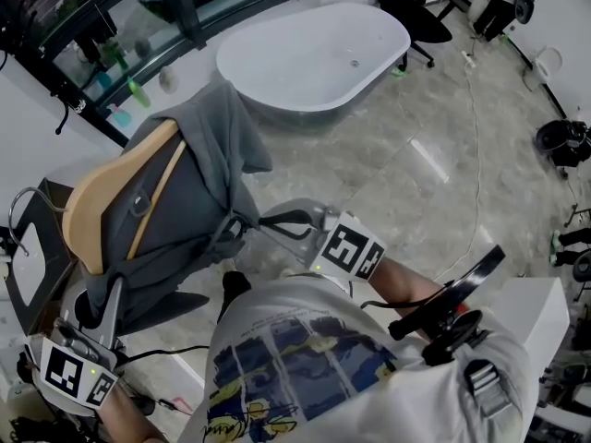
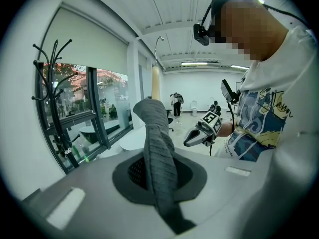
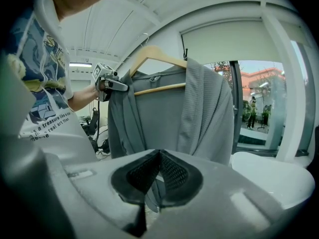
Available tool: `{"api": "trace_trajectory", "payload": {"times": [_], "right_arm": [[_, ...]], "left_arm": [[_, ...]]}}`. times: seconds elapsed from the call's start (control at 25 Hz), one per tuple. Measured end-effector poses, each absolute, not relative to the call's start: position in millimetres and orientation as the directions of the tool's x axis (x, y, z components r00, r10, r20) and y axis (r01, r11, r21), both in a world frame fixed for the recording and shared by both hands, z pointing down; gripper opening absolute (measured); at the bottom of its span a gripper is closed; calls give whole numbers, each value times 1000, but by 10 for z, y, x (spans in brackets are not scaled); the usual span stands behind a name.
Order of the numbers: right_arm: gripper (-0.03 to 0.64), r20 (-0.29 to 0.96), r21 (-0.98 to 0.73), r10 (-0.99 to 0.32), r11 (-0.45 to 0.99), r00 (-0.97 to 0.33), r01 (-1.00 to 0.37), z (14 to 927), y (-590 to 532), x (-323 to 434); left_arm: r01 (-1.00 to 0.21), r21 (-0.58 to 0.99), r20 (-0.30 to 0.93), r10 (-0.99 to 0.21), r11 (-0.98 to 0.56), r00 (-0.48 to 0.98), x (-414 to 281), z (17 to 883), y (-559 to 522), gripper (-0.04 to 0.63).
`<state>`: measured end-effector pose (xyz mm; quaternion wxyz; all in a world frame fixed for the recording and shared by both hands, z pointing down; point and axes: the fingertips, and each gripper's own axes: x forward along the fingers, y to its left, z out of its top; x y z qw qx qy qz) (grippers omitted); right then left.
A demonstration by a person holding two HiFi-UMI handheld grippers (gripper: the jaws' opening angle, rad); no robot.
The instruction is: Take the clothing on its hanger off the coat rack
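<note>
My right gripper (image 3: 159,156) had its dark, mesh-padded jaws pressed together on a thin fold of the grey knitted garment (image 3: 169,118). The garment hung just beyond them on a pale wooden hanger (image 3: 154,54). Farther off, my left gripper (image 3: 117,85) met the cloth at its left shoulder. A smooth white tub (image 3: 271,171) lay to the right.

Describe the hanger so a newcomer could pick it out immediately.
In the head view, find the white bathtub, then the grey garment just below-left of it. The hanger is the broad tan wooden piece inside that garment, the only wood-coloured thing amid grey cloth.
</note>
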<state>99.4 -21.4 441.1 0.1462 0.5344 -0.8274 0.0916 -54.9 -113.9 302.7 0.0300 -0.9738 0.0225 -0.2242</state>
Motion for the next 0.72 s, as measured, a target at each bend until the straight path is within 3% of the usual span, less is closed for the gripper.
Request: {"api": "trace_trajectory", "payload": {"times": [0.72], "right_arm": [[2, 359, 17, -846, 428, -394, -904, 4403, -224, 888]], "left_arm": [[-15, -46, 451, -34, -999, 892, -577, 3069, -1102, 0]]}}
